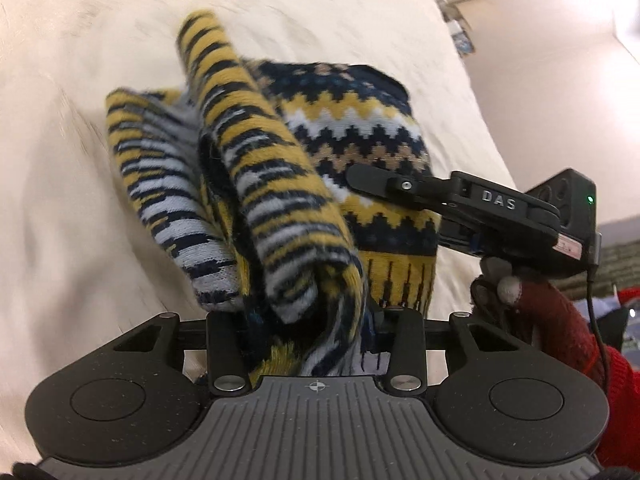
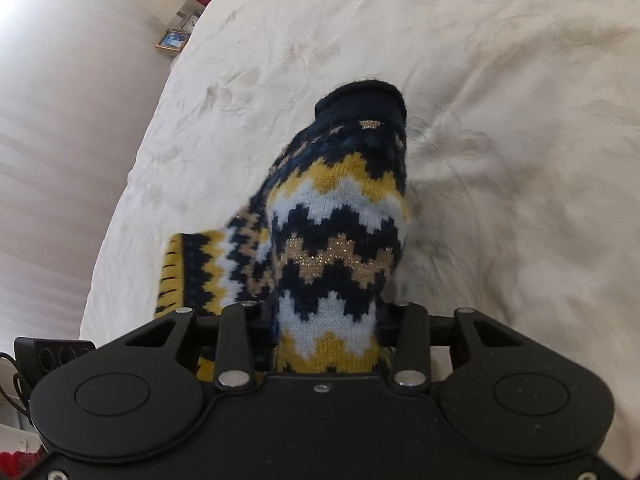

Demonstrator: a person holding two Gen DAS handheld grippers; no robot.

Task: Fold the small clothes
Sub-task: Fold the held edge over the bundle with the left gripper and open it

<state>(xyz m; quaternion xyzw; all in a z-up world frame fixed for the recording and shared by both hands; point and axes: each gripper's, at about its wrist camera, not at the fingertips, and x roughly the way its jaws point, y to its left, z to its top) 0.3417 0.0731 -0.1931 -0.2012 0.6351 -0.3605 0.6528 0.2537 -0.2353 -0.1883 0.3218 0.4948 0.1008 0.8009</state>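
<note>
A small knit garment (image 1: 280,184) in navy, yellow and white zigzag lies bunched on a cream bedspread (image 1: 80,200). Part of it is turned inside out, showing striped float yarn. My left gripper (image 1: 316,320) is shut on its near edge; its fingertips are hidden in the knit. My right gripper (image 1: 360,176) comes in from the right in the left wrist view and lies across the patterned side. In the right wrist view the garment (image 2: 340,232) rises between my right gripper's fingers (image 2: 324,320), which are shut on it.
The bedspread (image 2: 520,160) fills most of both views. A white wall (image 2: 60,160) runs along the left of the bed, with small framed items (image 2: 172,42) beyond its far corner. A red-gloved hand (image 1: 560,320) holds the right gripper.
</note>
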